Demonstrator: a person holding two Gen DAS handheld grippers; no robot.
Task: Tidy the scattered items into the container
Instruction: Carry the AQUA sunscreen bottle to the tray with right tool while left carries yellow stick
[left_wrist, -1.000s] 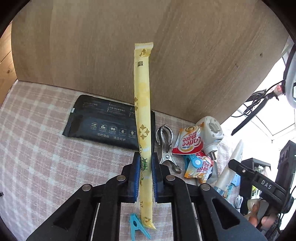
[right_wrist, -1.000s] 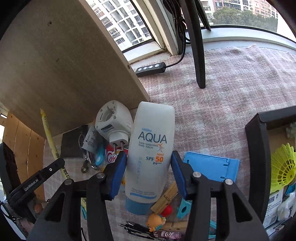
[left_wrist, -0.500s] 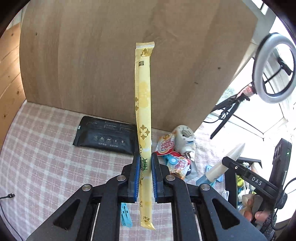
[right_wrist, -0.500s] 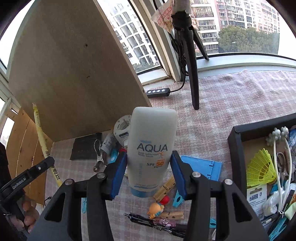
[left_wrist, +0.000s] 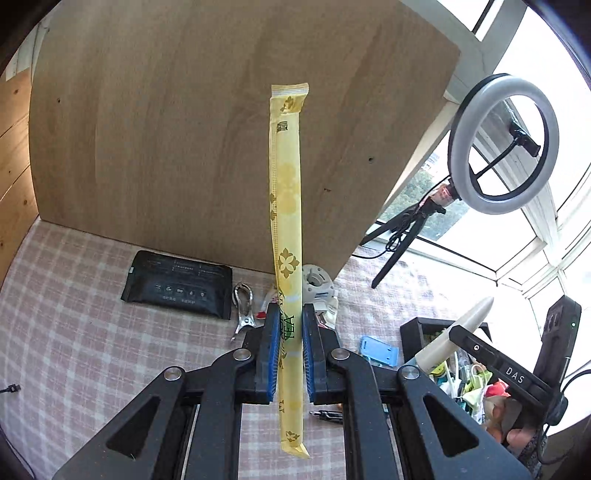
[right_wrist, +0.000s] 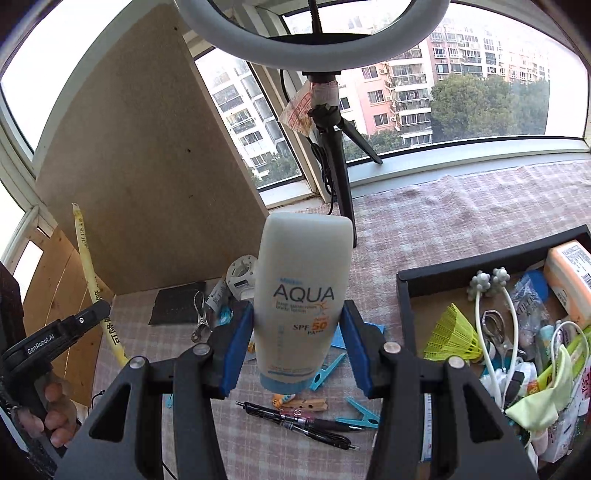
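My left gripper (left_wrist: 288, 332) is shut on a long yellow tea sachet (left_wrist: 286, 206), held upright high above the checked cloth. My right gripper (right_wrist: 299, 332) is shut on a white AQUA sunscreen tube (right_wrist: 303, 302), cap down, held above the cloth left of the black container (right_wrist: 404, 295). The container is full of small items, among them a yellow shuttlecock (right_wrist: 452, 332). The container also shows in the left wrist view (left_wrist: 413, 332), at the lower right. The sachet shows in the right wrist view (right_wrist: 88, 280), at the left.
On the cloth lie a black wipes pack (left_wrist: 179, 288), a metal clip (left_wrist: 243, 306), a white plug device (left_wrist: 317, 284), a blue holder (left_wrist: 380, 350), pens (right_wrist: 295, 424), blue pegs (right_wrist: 362, 415) and a wooden peg (right_wrist: 306, 404). A wooden board (left_wrist: 184, 129) and a ring light (left_wrist: 504, 144) stand behind.
Both grippers have risen with their items and moved right. The container has come more into both views, and the scattered items look smaller and farther below.
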